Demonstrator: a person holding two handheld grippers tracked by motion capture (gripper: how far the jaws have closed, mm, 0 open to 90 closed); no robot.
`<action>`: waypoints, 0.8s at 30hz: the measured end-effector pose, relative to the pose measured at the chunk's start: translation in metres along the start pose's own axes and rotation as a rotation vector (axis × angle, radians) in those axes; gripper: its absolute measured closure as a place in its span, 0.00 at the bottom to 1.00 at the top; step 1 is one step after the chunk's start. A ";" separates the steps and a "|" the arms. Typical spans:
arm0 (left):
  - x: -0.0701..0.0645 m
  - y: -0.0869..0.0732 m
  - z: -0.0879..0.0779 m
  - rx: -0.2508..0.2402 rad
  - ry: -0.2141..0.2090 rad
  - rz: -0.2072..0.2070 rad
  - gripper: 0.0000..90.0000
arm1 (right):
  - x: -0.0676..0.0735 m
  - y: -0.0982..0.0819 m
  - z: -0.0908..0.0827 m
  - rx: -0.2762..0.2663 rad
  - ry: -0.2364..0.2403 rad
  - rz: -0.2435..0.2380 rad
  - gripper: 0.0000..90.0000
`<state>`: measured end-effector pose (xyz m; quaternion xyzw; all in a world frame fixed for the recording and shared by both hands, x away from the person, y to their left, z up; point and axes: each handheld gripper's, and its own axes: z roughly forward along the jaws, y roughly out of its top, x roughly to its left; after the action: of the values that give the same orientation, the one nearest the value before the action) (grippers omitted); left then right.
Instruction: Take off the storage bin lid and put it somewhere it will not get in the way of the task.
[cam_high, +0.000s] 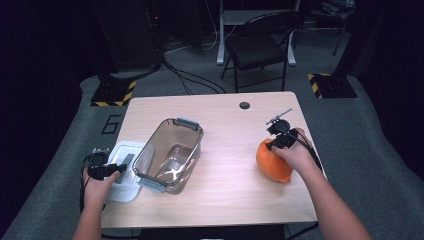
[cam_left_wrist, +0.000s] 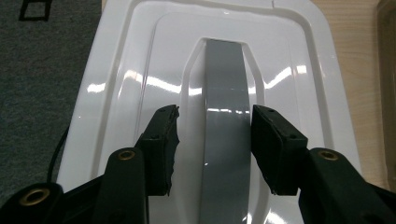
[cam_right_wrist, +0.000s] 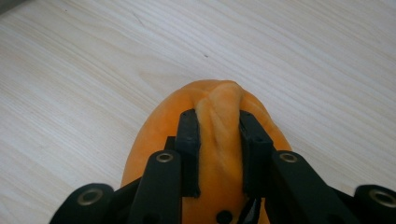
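At the left edge of the table (cam_high: 225, 200) a white lid (cam_left_wrist: 116, 93) is seen lying flat, and the left gripper (cam_left_wrist: 212, 140) is held low over it. Its jaws stand about half open astride the grey handle strip (cam_left_wrist: 224, 93), and a gap shows between each pad and the strip, so nothing is gripped. The lid is judged rigid, glossy and likely slippery; the raised strip is the sensible hold.

Just right of the lid a clear container (cam_high: 170, 155) with grey latches is noted standing apart from the lid and apparently empty (reflections blur its floor).

Near the right edge lies an orange soft object (cam_right_wrist: 154, 135). The right gripper (cam_right_wrist: 218, 149) is closed on a pinched ridge of it, the material bunching between the pads. It is judged light, plush and yielding, not fragile; a deep pinch on a fold should hold.

Its underside and near end are hidden behind the hand (cam_high: 295, 155), and its exact form cannot be made out.
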<state>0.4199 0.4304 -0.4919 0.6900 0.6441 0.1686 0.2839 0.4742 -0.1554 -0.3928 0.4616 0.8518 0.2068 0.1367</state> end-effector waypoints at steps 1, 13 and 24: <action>0.000 0.000 0.000 -0.001 0.001 0.001 0.57 | 0.000 0.001 -0.002 -0.004 0.009 0.009 0.81; 0.000 0.000 0.000 0.002 -0.001 -0.001 0.57 | 0.013 0.018 -0.023 -0.061 0.054 -0.023 0.80; 0.001 0.000 -0.001 -0.001 -0.003 -0.002 0.58 | 0.030 0.038 -0.036 -0.088 0.080 -0.072 0.80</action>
<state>0.4194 0.4313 -0.4915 0.6897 0.6441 0.1674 0.2853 0.4702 -0.1200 -0.3441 0.4155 0.8627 0.2572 0.1302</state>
